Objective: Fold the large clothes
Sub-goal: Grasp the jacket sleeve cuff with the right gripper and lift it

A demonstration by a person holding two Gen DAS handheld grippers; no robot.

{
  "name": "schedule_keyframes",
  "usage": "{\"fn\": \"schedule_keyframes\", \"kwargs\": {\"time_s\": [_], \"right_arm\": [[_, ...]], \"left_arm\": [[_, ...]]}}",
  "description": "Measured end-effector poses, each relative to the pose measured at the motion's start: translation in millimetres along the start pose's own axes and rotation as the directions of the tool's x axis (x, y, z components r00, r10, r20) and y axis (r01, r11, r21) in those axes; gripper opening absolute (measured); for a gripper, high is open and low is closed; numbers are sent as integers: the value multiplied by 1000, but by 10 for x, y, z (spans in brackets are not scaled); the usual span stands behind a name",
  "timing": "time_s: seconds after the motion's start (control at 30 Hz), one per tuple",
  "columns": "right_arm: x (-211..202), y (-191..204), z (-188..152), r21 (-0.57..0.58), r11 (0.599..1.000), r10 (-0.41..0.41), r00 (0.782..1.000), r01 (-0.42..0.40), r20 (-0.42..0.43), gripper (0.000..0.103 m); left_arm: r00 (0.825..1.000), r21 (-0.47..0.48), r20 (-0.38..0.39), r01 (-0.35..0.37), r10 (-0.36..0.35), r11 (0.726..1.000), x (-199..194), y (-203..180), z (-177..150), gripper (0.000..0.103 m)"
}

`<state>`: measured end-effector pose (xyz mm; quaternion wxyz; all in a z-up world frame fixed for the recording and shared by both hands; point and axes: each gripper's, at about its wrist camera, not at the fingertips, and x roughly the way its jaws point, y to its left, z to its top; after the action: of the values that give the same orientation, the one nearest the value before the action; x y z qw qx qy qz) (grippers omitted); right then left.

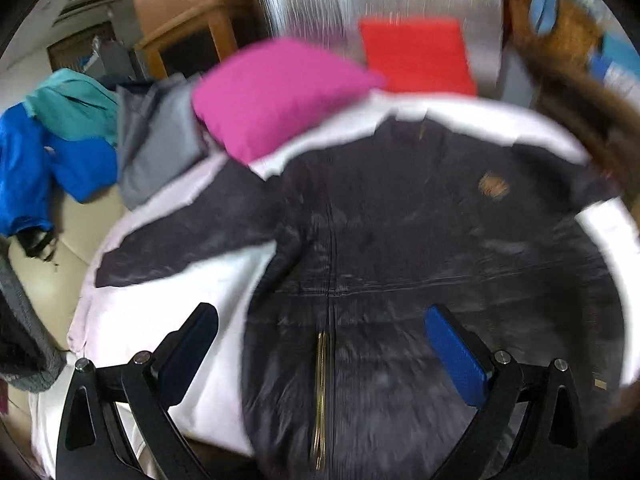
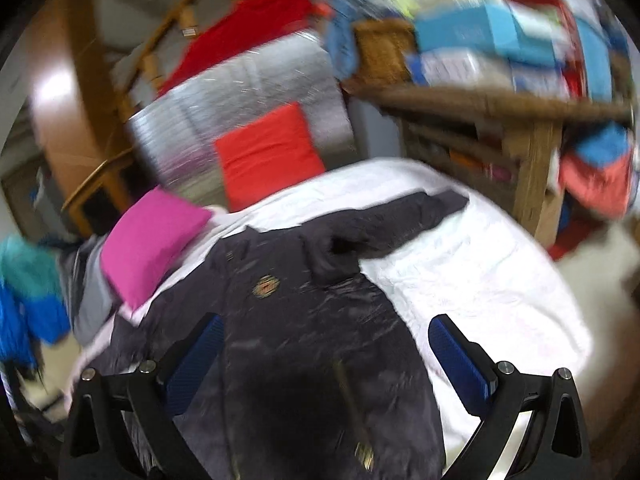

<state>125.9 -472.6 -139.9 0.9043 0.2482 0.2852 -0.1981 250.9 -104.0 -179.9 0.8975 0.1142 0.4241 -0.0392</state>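
A bed point(image 1: 172, 296) with a white sheet carries the dark jacket point(image 1: 420, 240), which lies flat and front side up, the zip point(image 1: 320, 392) closed and running down the middle. Its long axis goes from the collar, at the far side near the pink pillow point(image 1: 276, 92) and the red pillow point(image 1: 416, 54), to the hem, which is closest to both cameras. Both sleeves are spread out sideways: one sleeve point(image 1: 180, 240) points to the left over the sheet, the other sleeve point(image 2: 400, 216) points to the right. A heap of other clothes point(image 1: 60, 140) lies well apart on the left. The left tongs point(image 1: 320, 344) hang above the hem near the zip, wide apart and holding nothing. The right tongs point(image 2: 324, 356) hang above the right half of the body, also wide and empty. I judge that folding has not begun; each sleeve lies forward and outward from the tongs on its own side, so the left hand is nearer to the left sleeve and the right hand to the right one.
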Motion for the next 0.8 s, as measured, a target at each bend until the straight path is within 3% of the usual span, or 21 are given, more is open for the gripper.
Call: {"fn": "schedule_keyframes", "kwargs": {"time_s": [0.23,0.33,0.4,0.5,0.6,0.67,0.8], "right_arm": [[1235,-935,556,290,956,61,998,-49,-32,103],[1724,-1281,754,447,888,128,992,-109,-11,103],[2003,-1453,834,498,864,98,995,-74,-23,100],[2368,-1657,951,545,837,86,996,-52,-38,92],[2661,-1792,1098,582,812,85,996,-52,-30,91],[2827,-1806,1164,575,818,65,997,-26,-46,88],[3078,-1730,1305,521,853,-8,999,35,-53,69]], "left_arm": [[997,-33,-73,6,-8,999,957,-263,306,103],[996,-20,-86,-1,-1,1000,1185,-338,336,103],[989,-4,-147,19,-20,1000,1335,-400,353,103],[989,32,-146,11,-6,999,1421,-487,381,103],[990,48,-139,7,0,999,1453,-549,412,103],[988,24,-152,12,-8,1000,1474,-557,422,103],[985,-70,-169,27,-39,997,1598,-483,440,103]]}}
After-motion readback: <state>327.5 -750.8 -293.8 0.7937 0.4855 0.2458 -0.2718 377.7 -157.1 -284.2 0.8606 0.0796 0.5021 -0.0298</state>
